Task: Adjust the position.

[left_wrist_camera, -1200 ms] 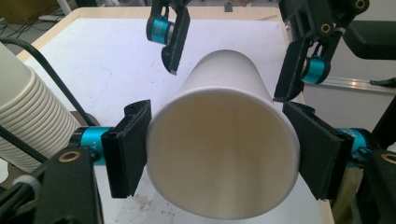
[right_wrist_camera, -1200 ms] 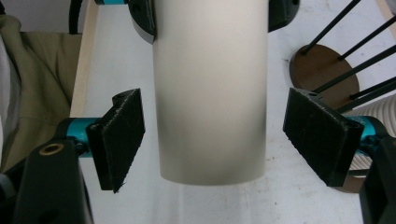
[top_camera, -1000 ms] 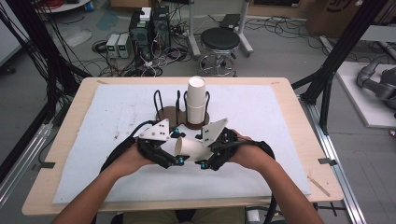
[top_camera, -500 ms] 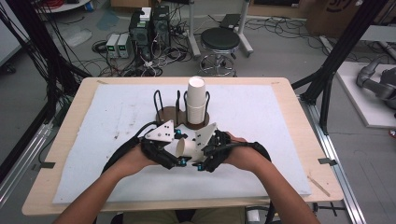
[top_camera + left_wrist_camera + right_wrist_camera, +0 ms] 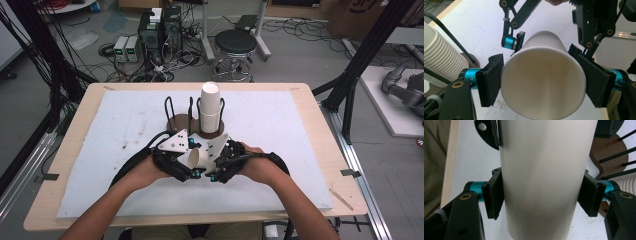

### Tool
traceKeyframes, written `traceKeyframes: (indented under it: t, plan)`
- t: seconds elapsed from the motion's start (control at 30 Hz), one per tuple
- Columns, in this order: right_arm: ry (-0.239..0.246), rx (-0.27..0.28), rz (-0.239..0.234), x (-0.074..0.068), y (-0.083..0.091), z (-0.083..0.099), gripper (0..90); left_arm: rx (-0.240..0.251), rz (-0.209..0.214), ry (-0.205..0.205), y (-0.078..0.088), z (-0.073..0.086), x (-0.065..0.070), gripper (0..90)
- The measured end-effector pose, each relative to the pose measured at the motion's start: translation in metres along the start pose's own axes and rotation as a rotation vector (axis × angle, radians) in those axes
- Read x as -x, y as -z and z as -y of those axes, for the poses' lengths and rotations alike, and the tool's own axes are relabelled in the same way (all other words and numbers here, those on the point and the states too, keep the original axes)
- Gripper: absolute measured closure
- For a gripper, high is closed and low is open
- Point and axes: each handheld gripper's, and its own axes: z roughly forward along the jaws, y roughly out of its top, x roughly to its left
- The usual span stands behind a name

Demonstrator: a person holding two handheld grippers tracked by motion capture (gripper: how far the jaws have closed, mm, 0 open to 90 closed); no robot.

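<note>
A white cup (image 5: 199,159) lies on its side at the centre of the high view, held between both grippers above the white mat (image 5: 100,150). The left gripper (image 5: 541,82) is clamped on its rim end — pads pressed against both sides. The right gripper (image 5: 541,195) has just been closing, and its pads now press the cup's body. Just beyond, upper centre, a cup stack (image 5: 210,105) stands in a brown rack (image 5: 177,122).

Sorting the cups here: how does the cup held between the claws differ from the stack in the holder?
The held cup is single and lies on its side above the table; the stack is many nested cups, standing upright in the wire holder. Both claws clamp the held cup; nothing touches the stack. Both are plain white paper.
</note>
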Motion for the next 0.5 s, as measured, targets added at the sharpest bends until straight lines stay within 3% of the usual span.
traceKeyframes:
  t: [0.17,0.5]
  plan:
    - [-0.022,0.015,-0.008,0.001,-0.001,0.002,31.6,0.04,-0.007,0.012,0.0,0.003,0.0,21.8]
    - [-0.088,0.062,-0.023,0.002,-0.001,0.012,31.6,0.206,-0.029,0.077,0.014,0.007,-0.004,18.6]
